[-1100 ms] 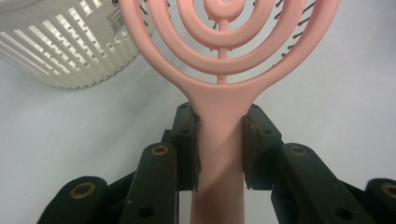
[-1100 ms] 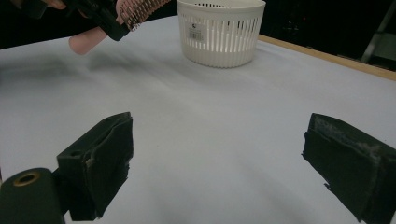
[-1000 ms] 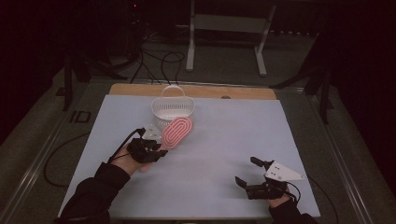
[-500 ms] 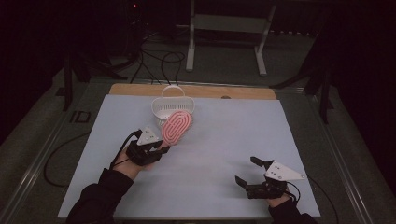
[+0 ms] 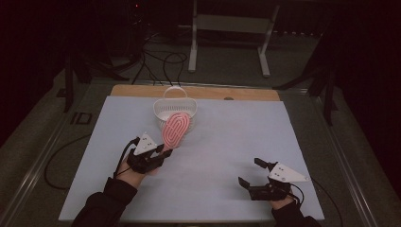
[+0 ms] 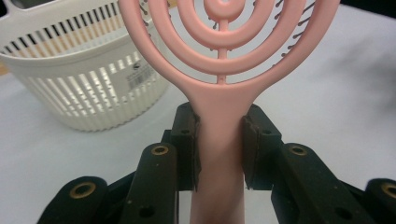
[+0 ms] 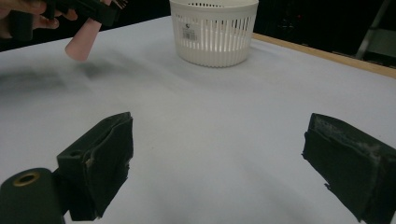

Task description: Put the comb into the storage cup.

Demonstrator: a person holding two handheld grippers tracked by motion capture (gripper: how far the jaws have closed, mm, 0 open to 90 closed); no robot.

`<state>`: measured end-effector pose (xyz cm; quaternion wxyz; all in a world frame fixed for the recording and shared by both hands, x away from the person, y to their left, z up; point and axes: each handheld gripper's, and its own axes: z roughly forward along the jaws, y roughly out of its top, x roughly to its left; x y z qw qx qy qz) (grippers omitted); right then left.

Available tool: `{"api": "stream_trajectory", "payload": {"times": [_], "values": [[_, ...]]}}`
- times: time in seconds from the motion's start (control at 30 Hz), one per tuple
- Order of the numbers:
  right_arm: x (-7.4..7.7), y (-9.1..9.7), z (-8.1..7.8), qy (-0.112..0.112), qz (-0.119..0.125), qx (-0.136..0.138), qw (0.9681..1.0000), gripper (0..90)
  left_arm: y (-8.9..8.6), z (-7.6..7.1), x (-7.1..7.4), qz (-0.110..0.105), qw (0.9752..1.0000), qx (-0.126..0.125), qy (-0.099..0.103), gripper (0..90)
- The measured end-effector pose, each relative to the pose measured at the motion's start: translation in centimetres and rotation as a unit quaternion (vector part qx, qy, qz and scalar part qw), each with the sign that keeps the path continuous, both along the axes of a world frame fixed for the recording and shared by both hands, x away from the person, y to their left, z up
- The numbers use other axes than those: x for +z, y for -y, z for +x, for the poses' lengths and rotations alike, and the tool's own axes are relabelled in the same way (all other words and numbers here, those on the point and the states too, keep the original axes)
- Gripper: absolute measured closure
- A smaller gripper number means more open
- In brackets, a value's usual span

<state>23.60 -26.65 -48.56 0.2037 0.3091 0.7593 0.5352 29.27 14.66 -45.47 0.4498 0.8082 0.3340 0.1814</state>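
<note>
The left gripper (image 6: 219,140) has its jaws clamped on the handle of the pink hairbrush (image 6: 224,56), one pad pressing each side of the neck just below the looped head. Beyond the fingertips the brush head stands up and tilts toward the white basket (image 5: 174,109), overlapping the near rim in the high view. Compared with a second ago, the brush is raised off the tabletop (image 5: 227,142) and the hand has drawn slightly back toward the person, with the grip unchanged. That suggests the pick-up is done and the carry to the basket is under way; next the head needs to clear the rim before release. The right gripper (image 7: 219,158) rests well apart near the table's front edge, jaws spread wide with nothing between them.
</note>
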Motion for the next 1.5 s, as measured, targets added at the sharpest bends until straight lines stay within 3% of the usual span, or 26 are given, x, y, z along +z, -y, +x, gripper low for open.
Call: {"api": "stream_trajectory", "payload": {"times": [0.27,0.4,0.73,0.9,0.97,1.07,1.2,1.5], "values": [[0.0,-0.1,0.1,-0.002,0.001,-0.002,1.0000,8.3,-0.6,-0.8,-1.0,-0.026,0.9995,0.012,0.011,70.6],[0.0,-0.1,0.1,0.000,0.000,-0.005,1.0000,8.3,-1.4,-1.3,-1.8,-0.043,0.9985,0.029,0.017,70.6],[0.0,-0.1,0.1,-0.001,-0.003,-0.009,1.0000,8.3,-2.2,-2.4,-3.1,-0.083,0.9953,0.032,0.040,70.5],[0.1,-0.1,0.1,-0.003,0.001,-0.011,0.9999,8.3,-2.0,-2.7,-3.2,-0.081,0.9945,0.038,0.053,70.5],[0.2,-0.2,0.2,-0.008,0.000,-0.012,0.9999,8.3,-1.6,-2.9,-3.5,-0.063,0.9953,0.043,0.060,70.5],[0.5,-0.2,0.2,-0.010,0.000,-0.015,0.9998,8.3,-1.4,-3.1,-3.6,-0.055,0.9953,0.047,0.064,70.5],[1.2,-0.2,0.4,-0.016,0.008,-0.027,0.9995,8.3,-1.4,-3.1,-3.5,-0.058,0.9951,0.048,0.065,70.5],[4.0,-0.9,0.4,0.003,0.007,-0.030,0.9995,8.3,-1.7,-3.1,-3.5,-0.064,0.9945,0.050,0.065,70.5]]}}
